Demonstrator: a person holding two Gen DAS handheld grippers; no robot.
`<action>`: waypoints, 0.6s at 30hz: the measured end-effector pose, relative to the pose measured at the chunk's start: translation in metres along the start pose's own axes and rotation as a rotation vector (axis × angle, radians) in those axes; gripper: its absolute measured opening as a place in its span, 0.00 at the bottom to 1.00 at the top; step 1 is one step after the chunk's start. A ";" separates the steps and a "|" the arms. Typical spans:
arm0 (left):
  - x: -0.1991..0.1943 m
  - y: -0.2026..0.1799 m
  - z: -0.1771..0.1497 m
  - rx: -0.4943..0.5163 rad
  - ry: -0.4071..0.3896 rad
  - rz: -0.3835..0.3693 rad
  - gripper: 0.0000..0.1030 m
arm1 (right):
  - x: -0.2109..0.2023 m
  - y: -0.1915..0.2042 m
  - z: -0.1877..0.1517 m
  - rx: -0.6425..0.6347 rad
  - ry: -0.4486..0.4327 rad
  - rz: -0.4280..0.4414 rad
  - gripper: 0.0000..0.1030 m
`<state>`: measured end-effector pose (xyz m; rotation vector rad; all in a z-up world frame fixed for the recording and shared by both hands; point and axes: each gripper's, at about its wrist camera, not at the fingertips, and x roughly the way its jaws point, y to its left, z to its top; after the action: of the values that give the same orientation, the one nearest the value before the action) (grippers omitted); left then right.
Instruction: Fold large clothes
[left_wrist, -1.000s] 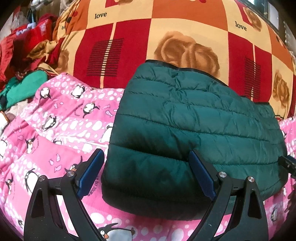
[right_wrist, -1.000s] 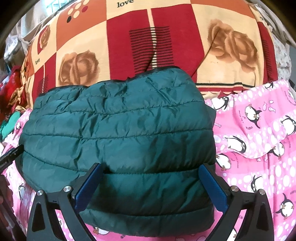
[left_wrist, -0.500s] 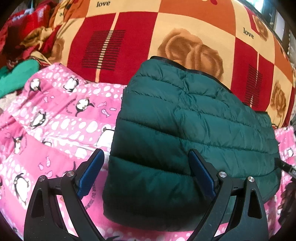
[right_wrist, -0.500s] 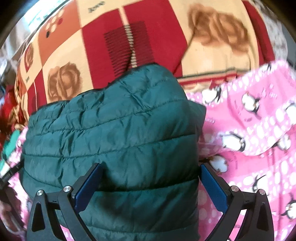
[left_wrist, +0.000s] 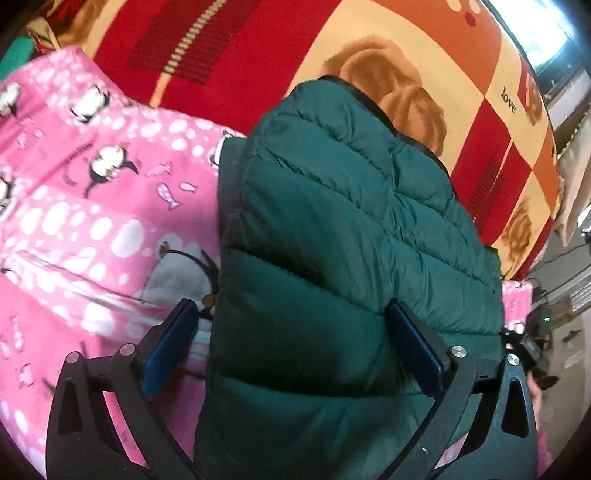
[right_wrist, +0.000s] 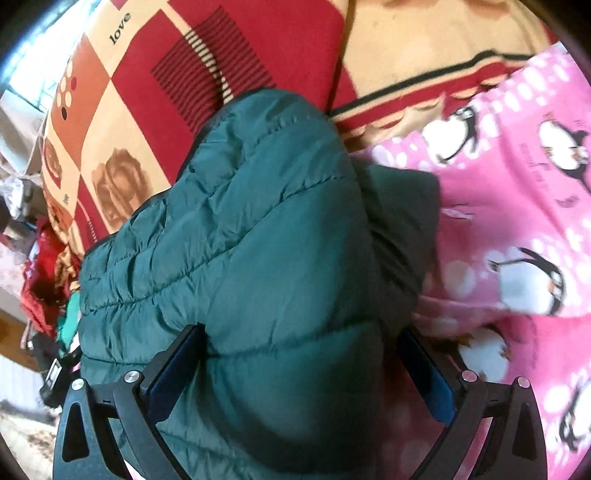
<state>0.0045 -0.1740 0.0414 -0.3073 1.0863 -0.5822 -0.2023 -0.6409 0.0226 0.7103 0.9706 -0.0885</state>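
Note:
A dark green quilted jacket (left_wrist: 332, 221) lies folded on a pink penguin blanket (left_wrist: 92, 221). My left gripper (left_wrist: 290, 310) hangs low over its left end. Its jaws are opening wide: one finger (left_wrist: 413, 343) rests on the jacket and the other (left_wrist: 170, 343) stands over the pink blanket, so the jacket's edge lies between them unpinched. In the right wrist view the jacket (right_wrist: 258, 221) bulges up between the wide jaws of my right gripper (right_wrist: 300, 330), which straddles its right end. The pads stand at the jacket's sides without squeezing it.
A red, orange and cream checked blanket (left_wrist: 258, 55) with roses rises behind the jacket. The pink blanket (right_wrist: 517, 221) spreads out to the right. A heap of red and green clothes (right_wrist: 40, 280) lies at the far left, beyond the bed's edge.
Both grippers have dropped closer to the jacket and rolled, so it now fills the gap between each pair of jaws. The left jaws stand slightly wider.

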 end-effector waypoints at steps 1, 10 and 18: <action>0.003 0.000 0.001 -0.004 0.005 -0.012 1.00 | 0.003 -0.001 0.002 -0.002 0.008 0.014 1.00; 0.024 -0.020 0.010 0.018 0.041 0.015 1.00 | 0.023 0.007 0.006 -0.020 0.044 0.079 0.99; -0.003 -0.060 -0.005 0.191 -0.021 0.038 0.46 | -0.010 0.037 -0.007 -0.129 -0.037 0.103 0.44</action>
<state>-0.0183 -0.2213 0.0719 -0.1261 1.0062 -0.6425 -0.1991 -0.6105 0.0469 0.6367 0.8949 0.0505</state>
